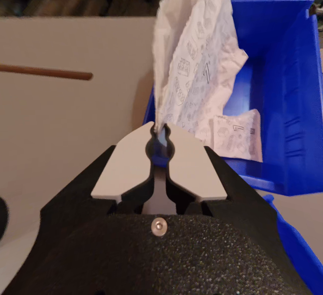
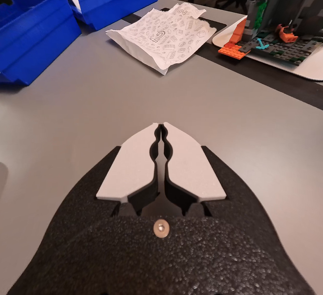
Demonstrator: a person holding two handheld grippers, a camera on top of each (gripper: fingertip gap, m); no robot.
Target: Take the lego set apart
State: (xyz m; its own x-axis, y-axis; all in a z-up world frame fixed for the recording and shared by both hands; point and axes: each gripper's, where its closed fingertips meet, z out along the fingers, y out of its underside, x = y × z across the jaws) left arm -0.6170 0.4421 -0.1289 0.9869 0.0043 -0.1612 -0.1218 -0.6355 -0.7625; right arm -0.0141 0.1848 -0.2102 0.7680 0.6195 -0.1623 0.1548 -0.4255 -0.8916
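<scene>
My left fingers point(image 1: 160, 127) are pinching a corner of a white paper bag point(image 1: 190, 62), which stands up from them over a blue bin point(image 1: 288, 94); a second bag point(image 1: 239, 136) lies inside that bin. My right fingers point(image 2: 161, 125) are pressed together on nothing, hovering over bare grey desk point(image 2: 157, 97). The lego set point(image 2: 272, 24) sits far right on a white tray point(image 2: 311, 71), well apart from both of my tools. I judge it stiff but brittle at the joints: the tall grey wall looks as if it would snap off in chunks, so I would take hold low, by the orange plate point(image 2: 230, 50) or the dark baseplate edge, and peel small pieces from the top. The bag is light, limp and crinkly, and a corner pinch is enough. Only the right wrist view shows the set, a flat bag point(image 2: 162, 36) on the desk and two bins point(image 2: 35, 29) side by side; only the left wrist view shows the bin's inside and a brown bar point(image 1: 45, 73) on the desk.
</scene>
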